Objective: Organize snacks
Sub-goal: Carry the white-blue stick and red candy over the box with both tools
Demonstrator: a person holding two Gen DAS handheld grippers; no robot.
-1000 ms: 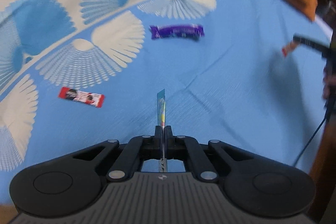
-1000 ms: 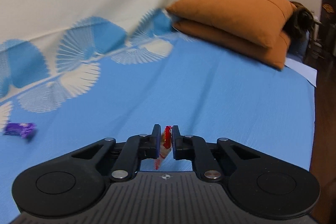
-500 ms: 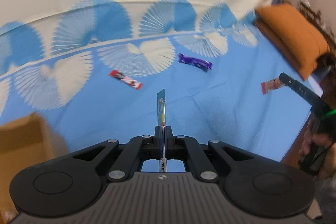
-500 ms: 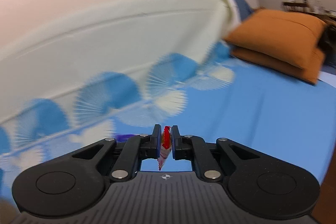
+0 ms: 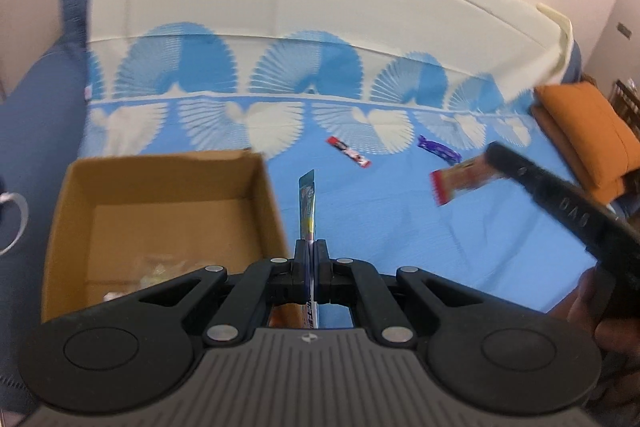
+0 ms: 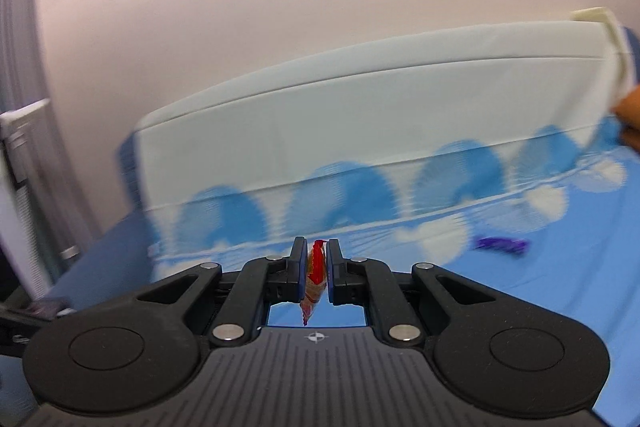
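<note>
Both of our hand-held grippers have swung toward the open brown cardboard box [image 5: 160,187] on the bed. Our left hand-held gripper [image 5: 310,251] clamps a thin blue snack sachet [image 5: 307,203]; our right hand-held gripper [image 6: 313,259] clamps a red-orange snack packet [image 6: 315,279]. No lettering is legible.

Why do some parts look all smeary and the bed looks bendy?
Left wrist view: the right gripper and its orange snack packet smear from motion; the cardboard box stays clearer. Right wrist view: the bedsheet fans and purple snack blur. Both fisheye lenses bend straight edges.
</note>
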